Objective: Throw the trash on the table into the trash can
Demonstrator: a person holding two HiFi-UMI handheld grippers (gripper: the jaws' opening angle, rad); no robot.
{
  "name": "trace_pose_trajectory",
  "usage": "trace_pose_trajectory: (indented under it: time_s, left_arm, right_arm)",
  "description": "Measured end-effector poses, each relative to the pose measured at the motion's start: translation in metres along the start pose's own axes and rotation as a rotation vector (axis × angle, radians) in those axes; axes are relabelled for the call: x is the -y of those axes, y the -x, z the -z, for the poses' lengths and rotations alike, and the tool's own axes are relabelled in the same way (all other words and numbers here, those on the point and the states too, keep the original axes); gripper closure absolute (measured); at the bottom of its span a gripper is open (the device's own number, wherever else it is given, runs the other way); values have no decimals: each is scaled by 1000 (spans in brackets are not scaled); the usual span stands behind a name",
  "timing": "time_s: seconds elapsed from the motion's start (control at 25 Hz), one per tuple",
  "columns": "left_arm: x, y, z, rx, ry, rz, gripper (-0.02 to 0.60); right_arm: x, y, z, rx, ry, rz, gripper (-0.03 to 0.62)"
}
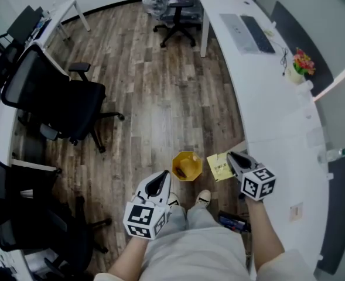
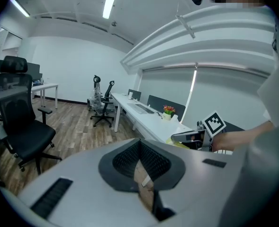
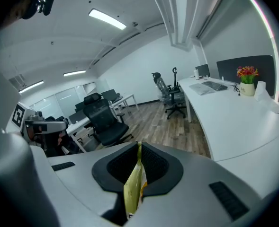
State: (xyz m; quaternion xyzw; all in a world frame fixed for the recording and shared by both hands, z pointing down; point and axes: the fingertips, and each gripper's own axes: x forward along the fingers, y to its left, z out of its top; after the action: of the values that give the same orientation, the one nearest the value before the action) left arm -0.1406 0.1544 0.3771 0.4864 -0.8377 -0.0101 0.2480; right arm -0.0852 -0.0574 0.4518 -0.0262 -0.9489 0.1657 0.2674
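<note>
While the right gripper [image 1: 232, 157] pinches a thin yellow plastic wrapper [image 1: 220, 167], it hangs beside the small yellow trash can [image 1: 187, 166], not over it.
Risk: let go now & the light wrapper prob. drifts past the rim; left gripper [image 1: 162, 179] jaws together, empty.

Bright, even light from ceiling strip lights [image 2: 112, 0]. Soft shadow under the office chair [image 1: 55, 101]. Gripper views bulge fisheye, corners black; near foreground soft.
</note>
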Motion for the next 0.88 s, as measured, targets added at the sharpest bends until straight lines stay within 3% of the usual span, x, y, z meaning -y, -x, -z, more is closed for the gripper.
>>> trace_pose_trajectory:
  time_s: [0.4, 0.88]
  left_arm:
    - [-18, -12, 18, -30, 6, -44, 581]
    - [-62, -75, 94, -101, 71, -93, 581]
  right_arm:
    - [2, -51, 26, -82, 13, -51, 545]
    - [16, -141, 107, -216, 68, -105, 545]
